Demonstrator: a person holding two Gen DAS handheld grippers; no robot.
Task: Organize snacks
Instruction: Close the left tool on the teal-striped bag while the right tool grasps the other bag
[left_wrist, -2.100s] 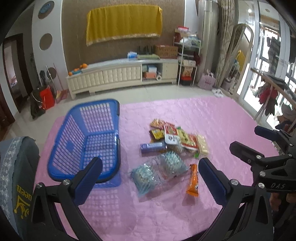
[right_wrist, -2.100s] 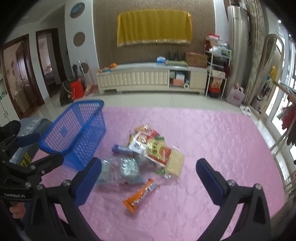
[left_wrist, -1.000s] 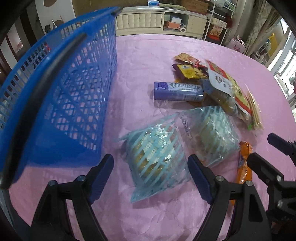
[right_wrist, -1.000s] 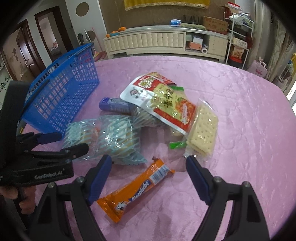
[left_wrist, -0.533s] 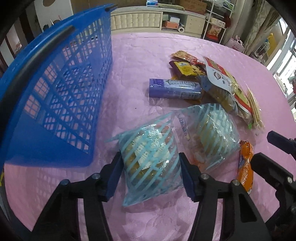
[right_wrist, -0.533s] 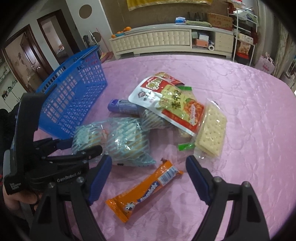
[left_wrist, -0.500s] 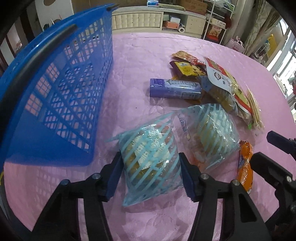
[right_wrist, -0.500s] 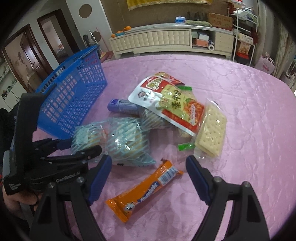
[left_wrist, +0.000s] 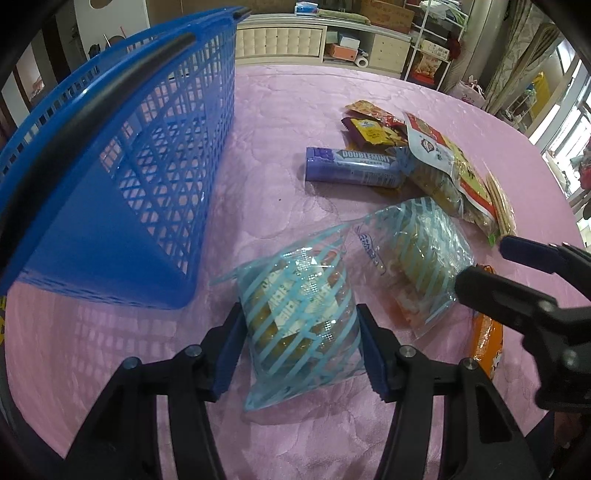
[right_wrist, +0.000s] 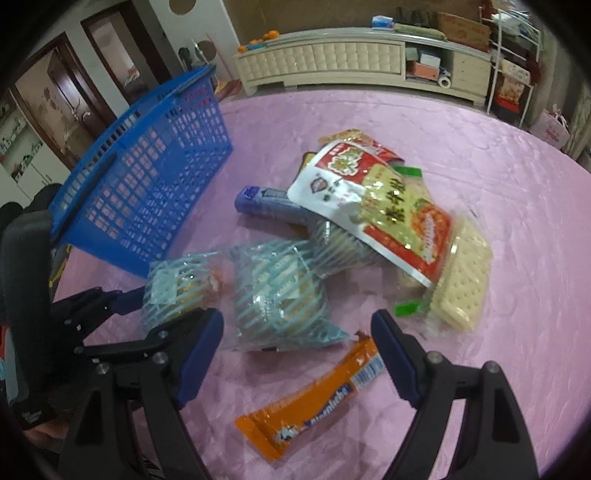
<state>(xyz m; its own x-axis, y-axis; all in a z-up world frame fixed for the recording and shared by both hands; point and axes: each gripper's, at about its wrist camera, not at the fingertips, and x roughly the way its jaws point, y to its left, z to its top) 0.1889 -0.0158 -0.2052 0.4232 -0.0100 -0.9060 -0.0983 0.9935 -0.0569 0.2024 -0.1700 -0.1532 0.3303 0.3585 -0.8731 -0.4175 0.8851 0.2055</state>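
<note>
Now, in the left wrist view, the left hand-held gripper (left_wrist: 301, 347) has narrowed since a second ago: its blue pads press both sides of the near striped snack bag (left_wrist: 301, 317), which lies on the pink-covered desk (left_wrist: 288, 110) just beside the blue basket (left_wrist: 110, 177). A second striped bag (left_wrist: 417, 258) lies to its right. In the right wrist view, the right hand-held gripper (right_wrist: 297, 354) remains spread wide, hovering over the orange snack bar (right_wrist: 314, 406), which lies between its fingers untouched.
</note>
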